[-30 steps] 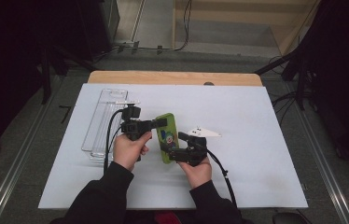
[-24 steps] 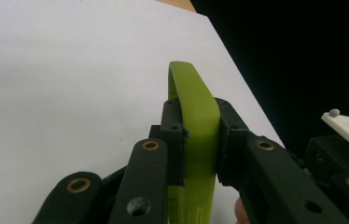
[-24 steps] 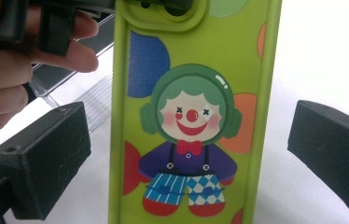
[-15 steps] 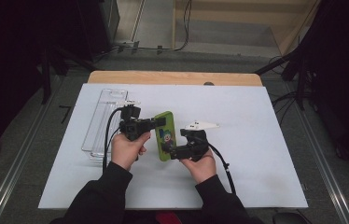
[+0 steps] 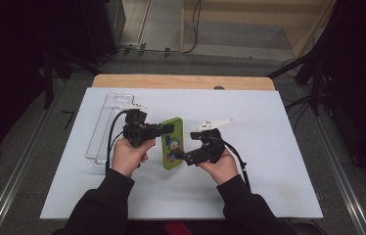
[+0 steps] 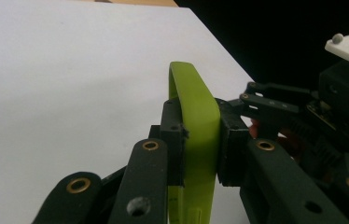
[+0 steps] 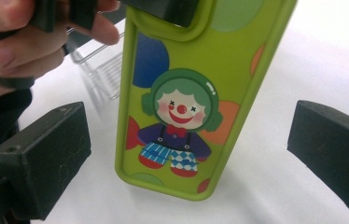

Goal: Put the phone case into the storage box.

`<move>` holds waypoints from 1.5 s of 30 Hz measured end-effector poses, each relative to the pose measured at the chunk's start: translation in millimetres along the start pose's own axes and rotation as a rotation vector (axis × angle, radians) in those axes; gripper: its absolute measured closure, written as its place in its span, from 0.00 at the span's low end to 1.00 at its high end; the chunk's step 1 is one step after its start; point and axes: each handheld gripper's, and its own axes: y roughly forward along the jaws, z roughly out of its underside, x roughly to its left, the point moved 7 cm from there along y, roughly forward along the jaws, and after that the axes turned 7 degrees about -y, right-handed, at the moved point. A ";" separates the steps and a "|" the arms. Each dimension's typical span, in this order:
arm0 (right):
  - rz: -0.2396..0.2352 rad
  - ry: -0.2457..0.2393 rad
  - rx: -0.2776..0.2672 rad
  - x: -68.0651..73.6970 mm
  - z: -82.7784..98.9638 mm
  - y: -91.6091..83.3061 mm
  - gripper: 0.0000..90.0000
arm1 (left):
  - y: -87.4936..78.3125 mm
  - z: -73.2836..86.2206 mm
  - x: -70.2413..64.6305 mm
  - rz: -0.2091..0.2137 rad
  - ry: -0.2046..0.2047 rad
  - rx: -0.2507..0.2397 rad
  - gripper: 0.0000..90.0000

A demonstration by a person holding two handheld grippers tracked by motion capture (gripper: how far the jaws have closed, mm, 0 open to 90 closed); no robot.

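Lime-green phone case (image 7: 196, 98) w/ clown print & coloured dots; white table (image 5: 269, 147); black tools.

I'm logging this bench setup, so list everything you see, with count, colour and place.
phone case: one, lime green with a clown figure, held above the sheet, centre
clear plastic tray: one, transparent, left part of the sheet
white sheet: one, white, covers the table top
table: one, light wood edge at the far side
left gripper: one, black, shut on the phone case's top end
right gripper: one, black, fingers open either side of the case's lower end
hands: two, dark sleeves, near edge
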 end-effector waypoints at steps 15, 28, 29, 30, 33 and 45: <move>-0.042 -0.052 0.028 -13.1 -0.1 -26.3 0.00 | -1.9 4.4 -7.5 0.052 0.070 0.065 0.86; -0.073 -0.075 0.035 -20.2 -6.3 -46.2 0.00 | -5.0 7.8 -13.9 0.139 0.088 0.122 0.86; -0.075 -0.081 0.035 -20.8 -6.7 -46.7 0.00 | -5.1 8.1 -14.2 0.148 0.093 0.128 0.86; -0.077 -0.084 0.038 -21.1 -7.0 -47.3 0.00 | -5.2 8.2 -14.7 0.157 0.093 0.129 0.86; -0.080 -0.093 0.045 -22.0 -7.5 -48.5 0.00 | -5.1 8.6 -16.6 0.176 0.100 0.131 0.86; -0.101 -0.105 0.048 -23.3 -10.1 -49.2 0.00 | -4.5 12.6 -21.5 0.223 0.119 0.156 0.86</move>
